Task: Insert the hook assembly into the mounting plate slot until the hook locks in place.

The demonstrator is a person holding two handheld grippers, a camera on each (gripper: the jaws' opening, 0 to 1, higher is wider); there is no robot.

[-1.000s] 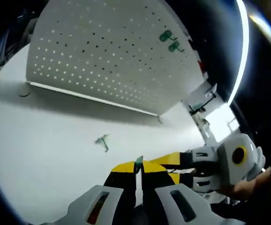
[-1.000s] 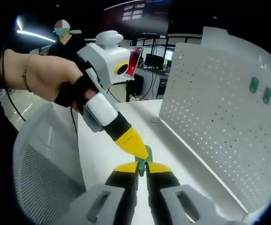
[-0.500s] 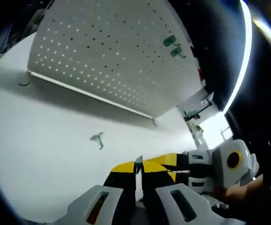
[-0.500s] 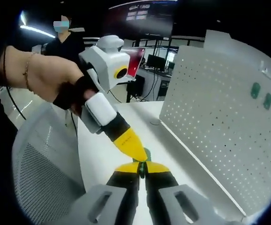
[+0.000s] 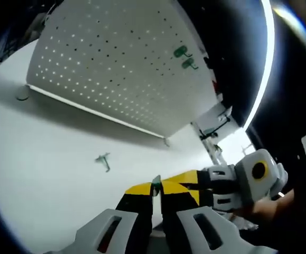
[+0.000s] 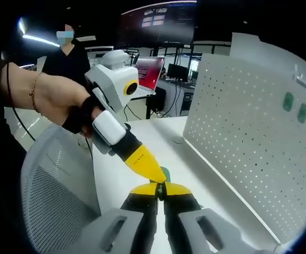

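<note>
Both grippers meet tip to tip above the white table (image 5: 47, 174), well short of the pegboard mounting plate (image 5: 116, 69). In the left gripper view, the left gripper (image 5: 156, 186) has its jaws closed together, with a sliver of a green hook piece (image 5: 156, 184) nipped at the tips. The right gripper (image 5: 195, 182) enters that view from the right, its yellow tips against the same spot. In the right gripper view, the right gripper (image 6: 160, 189) likewise shows jaws drawn together on the green piece (image 6: 165, 173), with the left gripper (image 6: 142, 161) angling down onto it from a person's hand (image 6: 47, 100). In my judgement, the two-handed pinch serves to join or re-seat the hook assembly before presenting it to the plate; which gripper carries the load cannot be determined. Two green hooks (image 5: 184, 56) are already mounted high on the plate. A loose green hook (image 5: 103, 160) lies on the table, apart from both grippers. Insertion has not begun.
</note>
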